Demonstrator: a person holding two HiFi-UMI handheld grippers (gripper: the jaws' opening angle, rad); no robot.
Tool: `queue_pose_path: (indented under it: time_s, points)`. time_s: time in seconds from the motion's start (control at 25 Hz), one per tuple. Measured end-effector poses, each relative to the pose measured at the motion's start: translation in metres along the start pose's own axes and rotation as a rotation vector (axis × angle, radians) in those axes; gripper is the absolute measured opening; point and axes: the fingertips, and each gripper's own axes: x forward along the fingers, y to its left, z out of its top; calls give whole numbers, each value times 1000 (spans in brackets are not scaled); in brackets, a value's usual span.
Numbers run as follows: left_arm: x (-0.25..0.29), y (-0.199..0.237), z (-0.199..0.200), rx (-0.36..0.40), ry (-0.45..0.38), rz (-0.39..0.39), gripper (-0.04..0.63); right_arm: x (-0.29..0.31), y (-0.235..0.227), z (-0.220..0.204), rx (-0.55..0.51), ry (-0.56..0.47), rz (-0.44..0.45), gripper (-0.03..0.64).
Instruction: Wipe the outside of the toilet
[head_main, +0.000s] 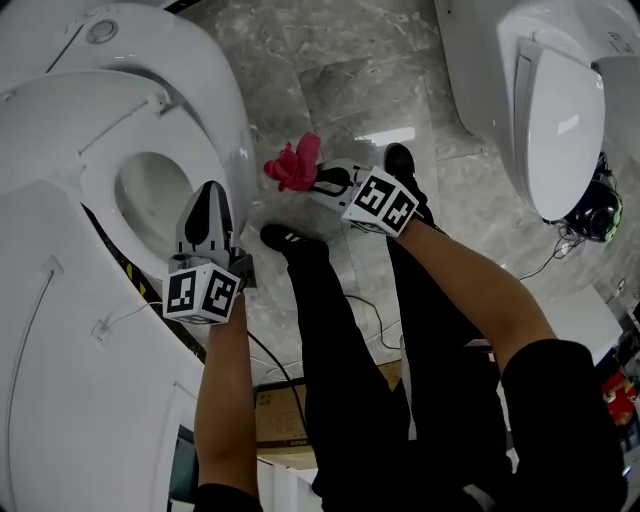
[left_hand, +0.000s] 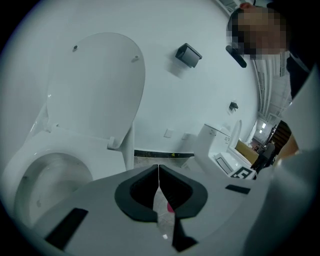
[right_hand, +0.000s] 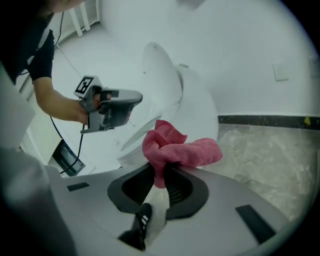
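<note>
Beside the person's left arm in the head view, one white toilet (head_main: 215, 90) is taking up the left side, with its bowl (head_main: 150, 195) lying open. In the left gripper view its lid (left_hand: 95, 85) is standing raised. The left hand-held gripper (head_main: 212, 190) is hanging over the bowl's near rim. Its jaws are pressed together with nothing between them, as the left gripper view (left_hand: 158, 172) shows.

Two black shoes are standing on the grey marble floor (head_main: 350, 70). One (head_main: 292, 241) is just right of that gripper and the other (head_main: 400, 160) is further right. A thin black cable (head_main: 270, 360) is trailing over the floor below them.

Between the shoes, one pink cloth (head_main: 293, 165) is bunching up just off the toilet's outer front edge. Whether it is touching the porcelain cannot be told. The right hand-held gripper (head_main: 320, 180) is pinching it, and in the right gripper view the cloth (right_hand: 180, 150) is sitting clamped between the jaws (right_hand: 161, 175). It is blocking part of the toilet's side behind it.

At the far right a second toilet (head_main: 540, 100) is standing with its lid down, well apart from the first. A black rounded object (head_main: 598, 212) with cords is lying against its lower edge. That is making two toilets, two grippers, two shoes and one cloth in the head view.
</note>
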Motion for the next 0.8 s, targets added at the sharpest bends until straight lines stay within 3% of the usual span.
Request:
queue_pose_path:
  time_s: [0.2, 0.44, 0.6, 0.8]
  points:
    - [23, -4, 16, -21, -16, 21, 18, -7, -84, 81, -46, -97, -116, 83]
    - [37, -3, 25, -35, -35, 47, 18, 37, -154, 179, -101, -189, -190, 83]
    - [37, 4, 27, -58, -58, 82, 18, 77, -190, 224, -133, -171, -240, 84]
    - [33, 10, 23, -92, -98, 125, 18, 115, -178, 250, -360, -71, -217, 84]
